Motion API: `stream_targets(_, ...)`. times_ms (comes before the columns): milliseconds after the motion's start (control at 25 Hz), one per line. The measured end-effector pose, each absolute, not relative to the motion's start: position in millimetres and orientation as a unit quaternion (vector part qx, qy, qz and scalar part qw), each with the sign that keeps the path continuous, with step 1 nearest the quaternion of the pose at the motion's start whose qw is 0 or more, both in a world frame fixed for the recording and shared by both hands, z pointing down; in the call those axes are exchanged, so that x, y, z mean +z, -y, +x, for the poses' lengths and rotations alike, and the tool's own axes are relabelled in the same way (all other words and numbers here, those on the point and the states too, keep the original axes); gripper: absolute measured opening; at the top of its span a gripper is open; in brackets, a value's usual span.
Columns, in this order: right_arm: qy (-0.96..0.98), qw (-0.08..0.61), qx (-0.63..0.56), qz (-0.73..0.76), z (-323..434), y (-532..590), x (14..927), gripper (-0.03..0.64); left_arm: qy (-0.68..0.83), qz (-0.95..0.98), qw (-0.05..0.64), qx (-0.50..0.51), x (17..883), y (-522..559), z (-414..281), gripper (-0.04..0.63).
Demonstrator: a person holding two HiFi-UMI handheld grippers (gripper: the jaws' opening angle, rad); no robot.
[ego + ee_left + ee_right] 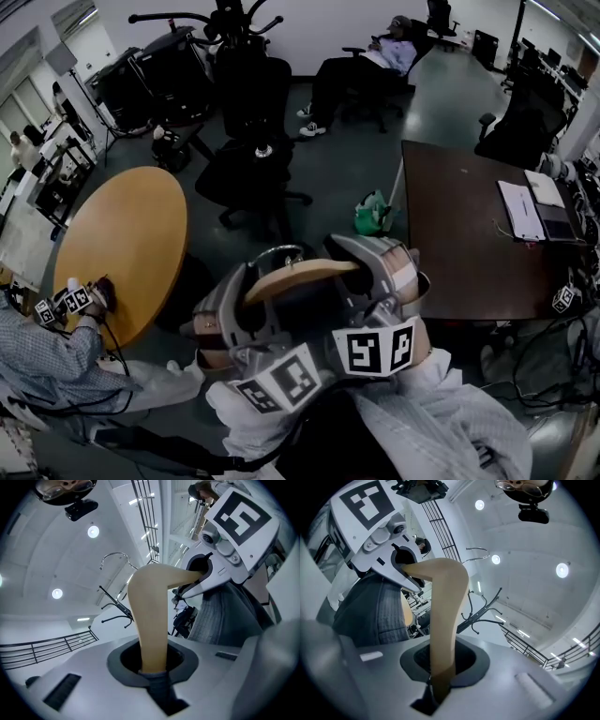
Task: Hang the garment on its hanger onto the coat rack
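While clamped on opposite hanger (pixel 305 275) ends, left claw (pixel 153 667) and right claw (pixel 440 668)

Both ends of the hanger (pixel 150 616) are hidden. One sinks out of sight between the clamped jaws of the left gripper (pixel 153 670), and the other disappears into the right gripper (pixel 199 576), which is also clamped on it. The garment (pixel 225 616) runs off the picture's right edge in the left gripper view. In the head view most of it is covered by the two grippers. The coat rack (pixel 225 19), far off, is clipped by the top edge, and its pole is hidden behind a chair (pixel 253 94). The papers (pixel 520 208) on the right table (pixel 450 234) are too small to read. A person (pixel 47 361) at near left is cut off by the edge.
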State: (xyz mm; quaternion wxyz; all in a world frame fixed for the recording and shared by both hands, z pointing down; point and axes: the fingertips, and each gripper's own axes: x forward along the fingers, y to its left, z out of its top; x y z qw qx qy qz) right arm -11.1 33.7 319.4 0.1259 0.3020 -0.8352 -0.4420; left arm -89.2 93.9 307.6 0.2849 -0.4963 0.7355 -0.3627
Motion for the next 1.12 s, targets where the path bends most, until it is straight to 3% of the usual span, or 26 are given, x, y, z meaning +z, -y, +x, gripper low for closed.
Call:
stream_targets(680,0.818,0.102,-0.469,0.317,-167,199,275,0.026,-0.734,-0.494,0.307,-0.352,265,138,-244,0.043)
stream_targets(1120,0.796,0.106,-0.488,0.344,-220,270,245,0.026,-0.725,-0.516,0.322,-0.324,239,215,-301,0.043)
